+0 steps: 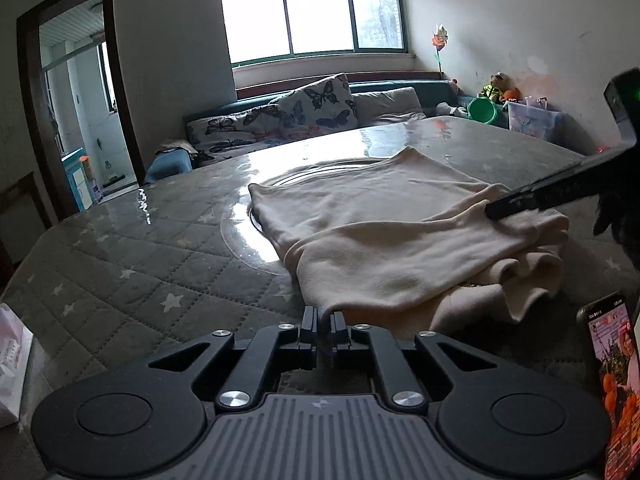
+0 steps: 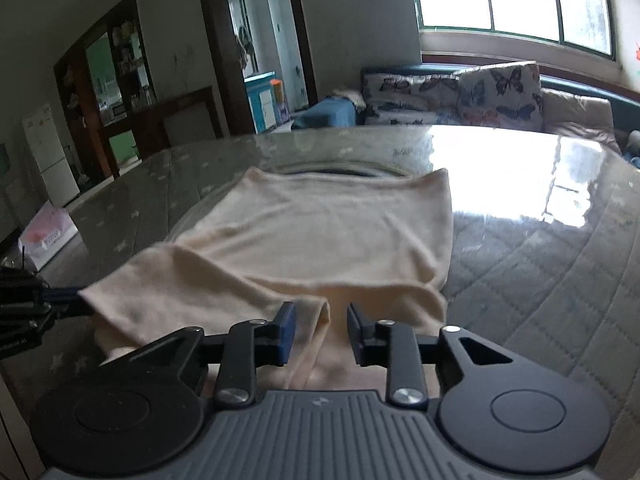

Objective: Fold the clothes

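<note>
Two grippers at the table's [image 1: 120, 248] near edge: left gripper [image 1: 324, 322] pinching the cream garment's [image 1: 368, 216] corner to fold, right gripper [image 2: 321, 326] wide apart over its hem.

free: table [image 1: 120, 264] left of garment [image 1: 380, 240] | obstacle: phone [image 1: 612, 380] at right edge

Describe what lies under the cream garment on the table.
The cream garment rests on the grey star-quilted table cover and overlaps a round glass turntable. Its own bunched lower layers show at the near edge; anything else beneath is covered.
</note>
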The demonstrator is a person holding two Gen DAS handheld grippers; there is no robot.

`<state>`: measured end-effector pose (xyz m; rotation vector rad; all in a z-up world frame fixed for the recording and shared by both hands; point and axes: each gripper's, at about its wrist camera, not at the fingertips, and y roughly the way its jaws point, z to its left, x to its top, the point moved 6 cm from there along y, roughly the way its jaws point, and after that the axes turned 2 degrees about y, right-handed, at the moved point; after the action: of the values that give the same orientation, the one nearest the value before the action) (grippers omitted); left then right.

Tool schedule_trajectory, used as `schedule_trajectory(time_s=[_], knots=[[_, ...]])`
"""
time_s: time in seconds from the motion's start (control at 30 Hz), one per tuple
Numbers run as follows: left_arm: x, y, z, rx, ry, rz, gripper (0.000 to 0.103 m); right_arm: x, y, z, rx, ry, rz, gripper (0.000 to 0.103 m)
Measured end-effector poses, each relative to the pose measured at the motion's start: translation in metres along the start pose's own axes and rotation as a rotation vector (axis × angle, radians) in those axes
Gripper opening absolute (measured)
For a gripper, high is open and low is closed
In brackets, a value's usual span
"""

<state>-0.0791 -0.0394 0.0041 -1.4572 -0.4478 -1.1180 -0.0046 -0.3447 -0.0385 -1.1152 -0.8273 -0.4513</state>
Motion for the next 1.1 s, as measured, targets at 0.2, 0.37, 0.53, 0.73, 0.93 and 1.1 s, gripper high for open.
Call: schedule_trajectory(time_s=[0.2,0.37,0.53,0.73,0.93,1.1], knots=[[0.000,-0.002,-0.002,0.039,0.034,-0.023,0.005,0.000,-0.001,0.012,-0.012,-0.049,-0.031,0.004],[-0.003,-0.002,-0.005,0.027,0.057,-0.023,0.005,0.022,-0.016,0.019,-0.075,-0.135,-0.117,0.004],[-0.009,0.003,-0.012,0.006,0.098,0.012,0.009,0.008,0.005,0.011,-0.133,-0.151,-0.038,0.009],[0.003,-0.012,0.012,-0.031,0.069,0.020,0.010,0.014,-0.015,0.015,-0.089,-0.151,-0.105,0.017],[0.048,0.012,0.023,-0.137,-0.096,-0.039,0.009,0.012,0.005,0.018,0.013,-0.111,-0.064,0.021],[0.055,0.063,0.015,-0.177,-0.130,0.008,0.010,0.005,0.014,0.015,0.033,-0.098,-0.036,0.021]])
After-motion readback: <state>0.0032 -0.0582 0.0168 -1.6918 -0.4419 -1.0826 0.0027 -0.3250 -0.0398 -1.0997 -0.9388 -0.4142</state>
